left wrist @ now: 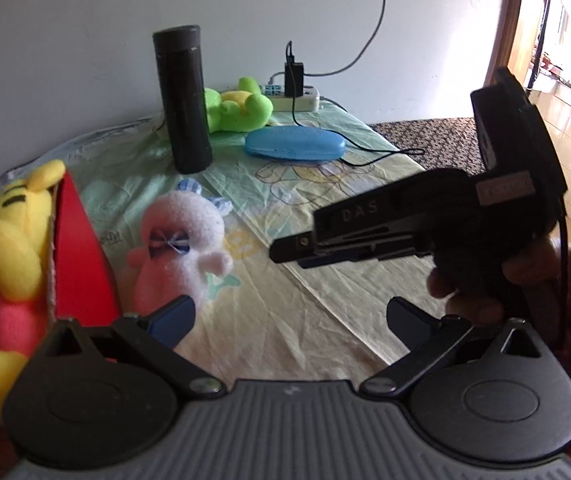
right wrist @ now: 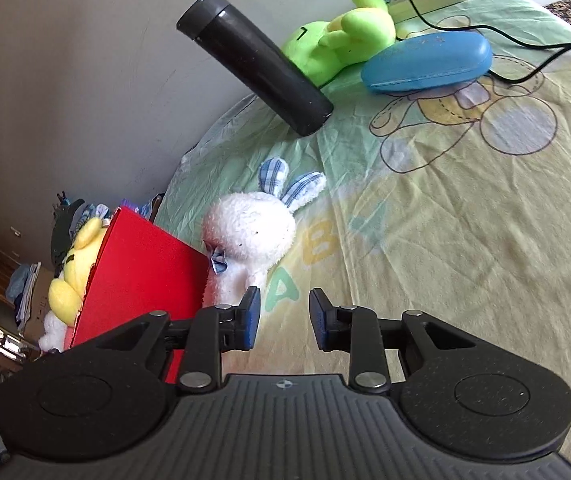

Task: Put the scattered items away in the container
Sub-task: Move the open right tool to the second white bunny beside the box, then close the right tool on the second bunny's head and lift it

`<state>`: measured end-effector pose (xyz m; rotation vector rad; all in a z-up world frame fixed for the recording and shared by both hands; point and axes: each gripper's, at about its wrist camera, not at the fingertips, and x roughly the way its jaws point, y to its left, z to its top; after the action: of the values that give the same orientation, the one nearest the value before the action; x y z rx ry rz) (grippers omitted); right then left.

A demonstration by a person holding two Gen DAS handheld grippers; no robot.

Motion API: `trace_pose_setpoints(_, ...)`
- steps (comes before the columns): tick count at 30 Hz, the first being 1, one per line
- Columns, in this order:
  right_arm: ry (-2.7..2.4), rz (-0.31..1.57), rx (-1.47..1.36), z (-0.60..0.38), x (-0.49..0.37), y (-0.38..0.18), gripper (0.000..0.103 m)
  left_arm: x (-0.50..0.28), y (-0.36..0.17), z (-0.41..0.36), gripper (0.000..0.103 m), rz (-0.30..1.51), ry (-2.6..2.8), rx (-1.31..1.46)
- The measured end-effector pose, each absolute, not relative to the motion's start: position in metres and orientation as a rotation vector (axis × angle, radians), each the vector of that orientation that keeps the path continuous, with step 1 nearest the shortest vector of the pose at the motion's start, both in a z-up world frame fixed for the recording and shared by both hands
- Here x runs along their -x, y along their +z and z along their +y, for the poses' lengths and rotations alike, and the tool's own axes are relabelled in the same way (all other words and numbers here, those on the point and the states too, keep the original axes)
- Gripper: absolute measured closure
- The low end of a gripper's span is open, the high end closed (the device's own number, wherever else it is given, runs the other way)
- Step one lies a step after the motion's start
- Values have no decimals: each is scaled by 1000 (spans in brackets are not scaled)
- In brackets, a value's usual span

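White plush rabbit (right wrist: 251,236) with checked blue ears lies on the cartoon-print sheet (right wrist: 465,240) of the bed, touching the side of the red box (right wrist: 141,276), which already holds a yellow plush toy (left wrist: 13,236). In the right wrist view the rabbit sits at about eleven o'clock from the right tongs (right wrist: 285,314), its body just ahead of the left pad. These tongs stand narrow, with a small gap and nothing between the pads. The left tongs (left wrist: 289,316) are spread wide and empty; in their view the rabbit is at ten o'clock, its lower body just past the left pad, and the right tongs cross the frame at three o'clock.

The rabbit looks like the next item to pick. Since it is soft and bulky, the narrow right tongs would likely need to widen before closing round it; the wide left tongs seem better placed. A grip across the body or neck should hold better than one on a floppy ear. The lift needs to clear the box's red wall before release.

Farther off, at twelve to one o'clock, wait the upright black flask (left wrist: 183,100), the green plush frog (left wrist: 237,106) and the blue glasses case (left wrist: 295,142), with a black cable (left wrist: 365,156) trailing beside the case
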<state>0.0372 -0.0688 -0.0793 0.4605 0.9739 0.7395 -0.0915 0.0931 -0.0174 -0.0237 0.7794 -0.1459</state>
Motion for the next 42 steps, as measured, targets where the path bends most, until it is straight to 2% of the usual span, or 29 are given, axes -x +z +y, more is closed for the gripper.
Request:
trace_pose_setpoints(9,885,945,-315,-32,-47,-79,72,90,-26,96,2,819,-106,63)
trace_pose_setpoints(14,914,955,-311,-14,-55,-92,70,88,-31,103,12,846,-66,73)
trace_pose_setpoints(17,895,972,-308,-9,-57,-100,81,88,-32,101,13,857,-57,68)
trace_pose_setpoints(18,888,983,-325,-10,-57,-103,92,88,-32,101,12,858,-60,71)
trace_pose_setpoints(23,838,986,-421,-31,-54,-102,95,96,-25,102,6,832,-93,100)
trace_pose_setpoints(32,808,1005,-461,-101,-11,-85,96,107,-17,107,5,790,-198,207)
trace_pose_setpoints(42,722,1022,-356,-148,59,-81,95,101,-24,109,5,813,-296,386)
